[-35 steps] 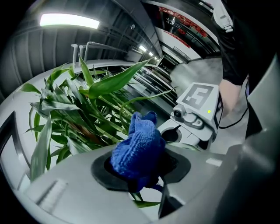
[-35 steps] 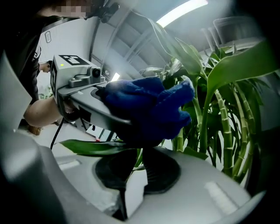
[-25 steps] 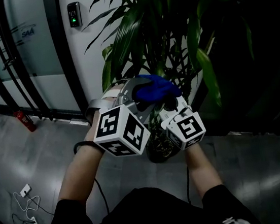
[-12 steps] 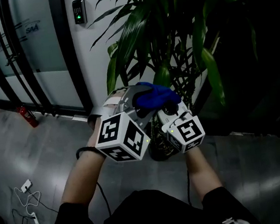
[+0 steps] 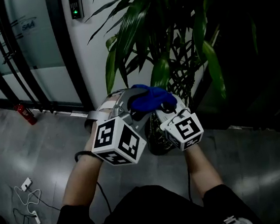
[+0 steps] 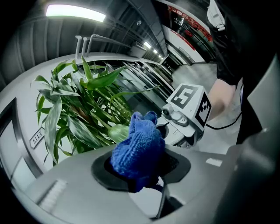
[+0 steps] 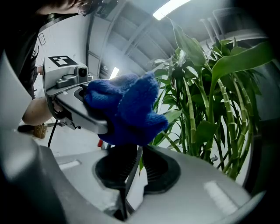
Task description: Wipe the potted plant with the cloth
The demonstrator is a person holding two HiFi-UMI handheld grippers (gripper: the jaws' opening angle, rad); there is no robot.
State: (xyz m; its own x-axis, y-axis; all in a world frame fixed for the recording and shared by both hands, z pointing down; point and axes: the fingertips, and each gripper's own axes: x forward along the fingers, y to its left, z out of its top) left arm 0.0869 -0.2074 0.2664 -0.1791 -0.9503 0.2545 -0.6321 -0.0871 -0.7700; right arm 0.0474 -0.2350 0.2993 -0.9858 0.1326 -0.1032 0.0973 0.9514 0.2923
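My cloth looks coarse-knit and matt; the potted plant has smooth, glossy leaves; the left gripper has a matt grey plastic shell.

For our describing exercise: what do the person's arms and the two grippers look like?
Both the left gripper and right gripper have pale grey bodies with black ribbed pads. Each carries a white cube of black square markers. A black cable trails below the left arm. The sleeves are black.

Left claw clamped on blue cloth (bunched), potted plant behind
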